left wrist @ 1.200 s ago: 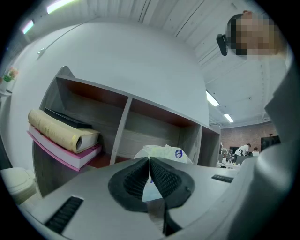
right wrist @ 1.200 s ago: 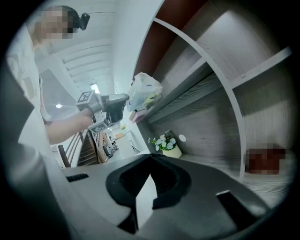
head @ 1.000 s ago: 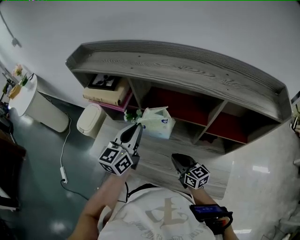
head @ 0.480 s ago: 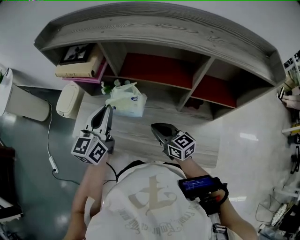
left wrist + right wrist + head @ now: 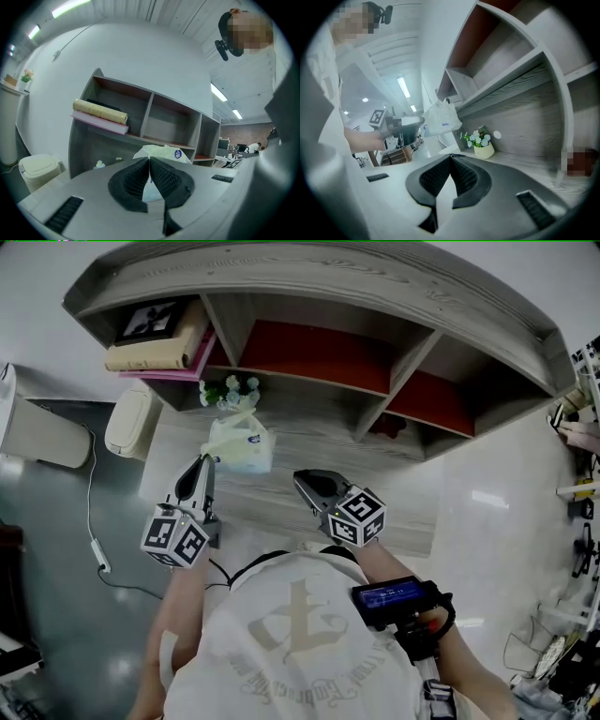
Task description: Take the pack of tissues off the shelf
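The pack of tissues [image 5: 242, 446], white plastic with a blue mark, hangs in the air in front of the grey wooden shelf [image 5: 309, 282], clear of its lower board. My left gripper [image 5: 202, 461] is shut on the pack's loose plastic at its near left edge. In the left gripper view the pack [image 5: 165, 152] rises just beyond the left gripper's [image 5: 150, 160] closed jaws, with white plastic pinched between them. My right gripper [image 5: 298, 476] is shut and empty, to the right of the pack. In its view the right gripper [image 5: 451, 157] faces the hanging pack [image 5: 442, 118].
A small pot of white flowers [image 5: 228, 390] stands on the lower shelf board just behind the pack. Books [image 5: 155, 354] lie in the left compartment. A white bin [image 5: 131, 418] and a cable [image 5: 94, 521] are on the floor at the left.
The left gripper has drawn the pack out from the shelf toward me and slightly left. The right gripper has stayed shut beside it. The head camera has tilted, so the shelf sits higher.
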Demonstrator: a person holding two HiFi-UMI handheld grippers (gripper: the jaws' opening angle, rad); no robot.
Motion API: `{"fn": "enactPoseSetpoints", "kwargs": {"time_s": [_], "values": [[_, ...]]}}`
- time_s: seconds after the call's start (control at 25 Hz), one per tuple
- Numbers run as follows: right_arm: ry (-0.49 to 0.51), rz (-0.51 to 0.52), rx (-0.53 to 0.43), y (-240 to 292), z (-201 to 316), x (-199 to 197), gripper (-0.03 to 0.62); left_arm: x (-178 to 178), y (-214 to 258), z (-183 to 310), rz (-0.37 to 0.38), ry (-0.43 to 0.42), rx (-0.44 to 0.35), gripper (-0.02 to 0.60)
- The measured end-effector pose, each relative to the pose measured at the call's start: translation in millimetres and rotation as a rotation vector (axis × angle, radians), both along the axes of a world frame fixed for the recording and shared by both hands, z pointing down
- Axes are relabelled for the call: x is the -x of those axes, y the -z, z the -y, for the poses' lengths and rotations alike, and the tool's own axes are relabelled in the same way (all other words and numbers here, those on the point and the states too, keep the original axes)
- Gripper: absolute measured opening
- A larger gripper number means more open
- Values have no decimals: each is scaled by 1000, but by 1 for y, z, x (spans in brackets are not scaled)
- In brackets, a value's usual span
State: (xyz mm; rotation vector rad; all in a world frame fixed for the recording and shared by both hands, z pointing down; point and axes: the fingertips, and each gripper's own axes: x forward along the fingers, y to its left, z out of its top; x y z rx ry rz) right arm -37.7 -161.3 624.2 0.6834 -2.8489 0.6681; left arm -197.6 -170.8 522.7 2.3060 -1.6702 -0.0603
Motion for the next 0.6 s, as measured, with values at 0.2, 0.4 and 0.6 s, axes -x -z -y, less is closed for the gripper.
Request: {"fn": "enactPoseSetpoints", "kwargs": {"time_s": [0.2, 0.4, 0.6], "values": [[26, -16, -15, -1, -9, 11, 4, 14, -17, -16, 27, 25, 20, 21], [42, -23, -26, 1, -12, 19, 5, 17, -38, -33, 54, 27, 50, 21], [49, -28, -29, 4, -15, 22, 5, 24, -55, -51, 40, 53, 86, 21]]}}
